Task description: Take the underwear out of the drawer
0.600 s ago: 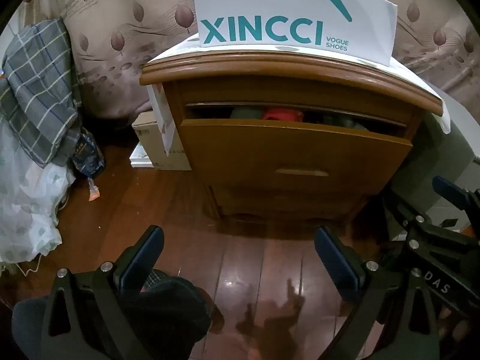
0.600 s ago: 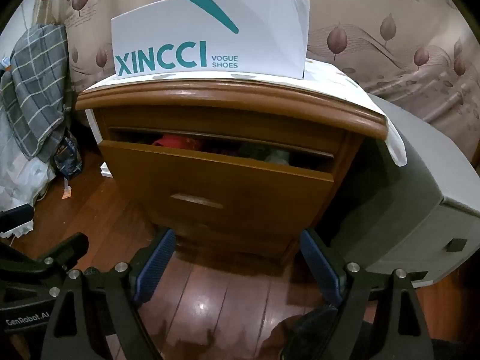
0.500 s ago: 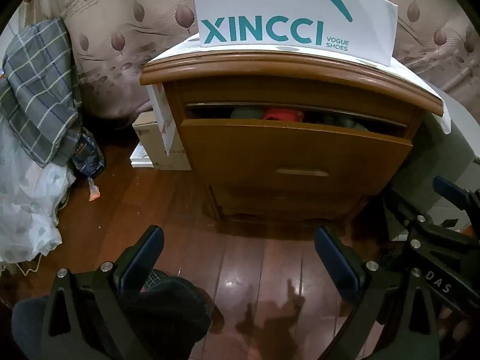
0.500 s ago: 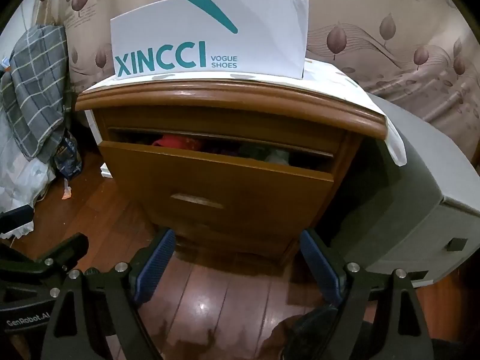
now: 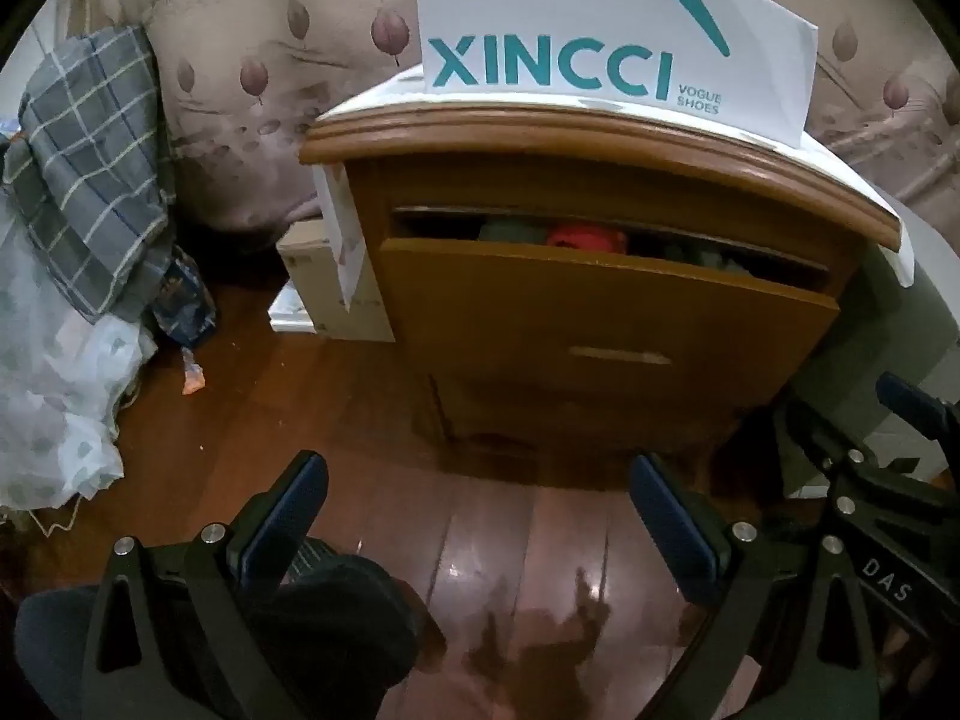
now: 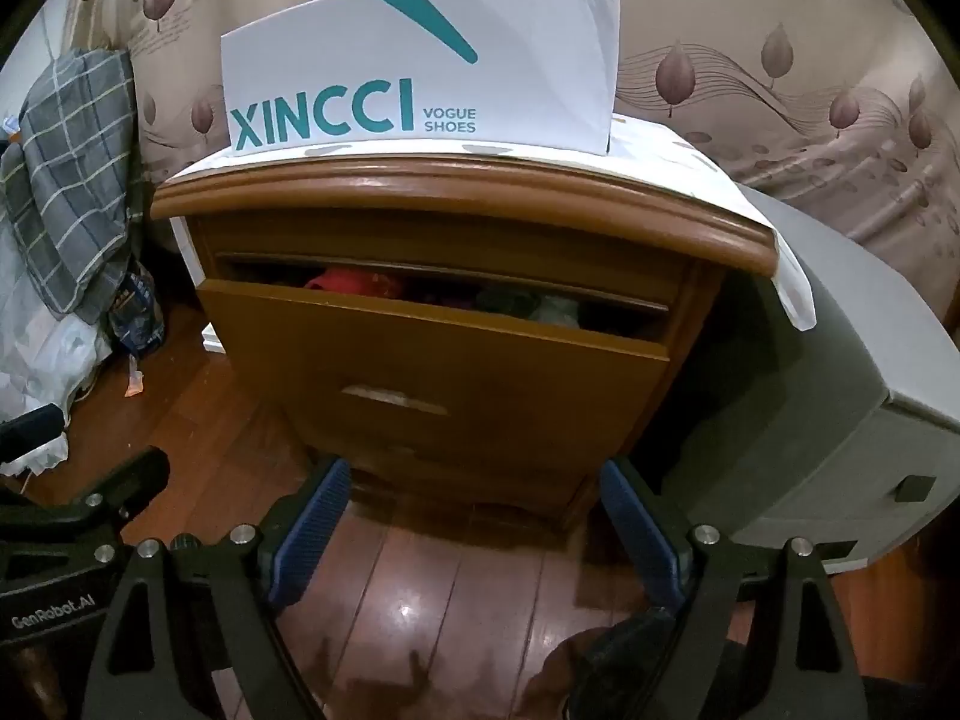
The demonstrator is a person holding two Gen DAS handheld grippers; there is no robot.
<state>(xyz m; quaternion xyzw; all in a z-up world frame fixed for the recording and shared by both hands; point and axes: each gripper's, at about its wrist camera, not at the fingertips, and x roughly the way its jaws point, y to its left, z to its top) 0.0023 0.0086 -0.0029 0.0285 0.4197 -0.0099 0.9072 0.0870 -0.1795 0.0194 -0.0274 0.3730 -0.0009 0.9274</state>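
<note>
facing the wooden nightstand (image 5: 600, 180) from low over the floor, both grippers are held well short of it. left gripper (image 5: 477, 516): fingers spread wide, nothing between them; right gripper (image 6: 474, 519): likewise spread and unloaded.

task item: underwear, seen only as bunched cloth in the top drawer (image 5: 600, 312), well above and beyond both grippers. a red piece (image 5: 579, 237) and a grey-green piece (image 5: 510, 232) are seen in the left view; in the right view the red piece (image 6: 345, 282) lies toward the drawer's left end and a pale green piece (image 6: 555, 309) toward its right. which pieces are underwear cannot be told.

container: the drawer is pulled out only part way, its front panel tilted forward, leaving a narrow slot under the nightstand's top edge. a flat handle (image 6: 396, 399) is set in the panel's middle.

on top: a white shoe box (image 6: 420, 72) lettered xincci is stood on a white sheet.

surroundings: a grey appliance (image 6: 840, 420) is set just beside the nightstand's right side; cardboard boxes (image 5: 324, 300) and a plaid cloth (image 5: 90, 174) are kept to its left. bare wooden floor (image 6: 432, 588) is left open between grippers and drawer front.
</note>
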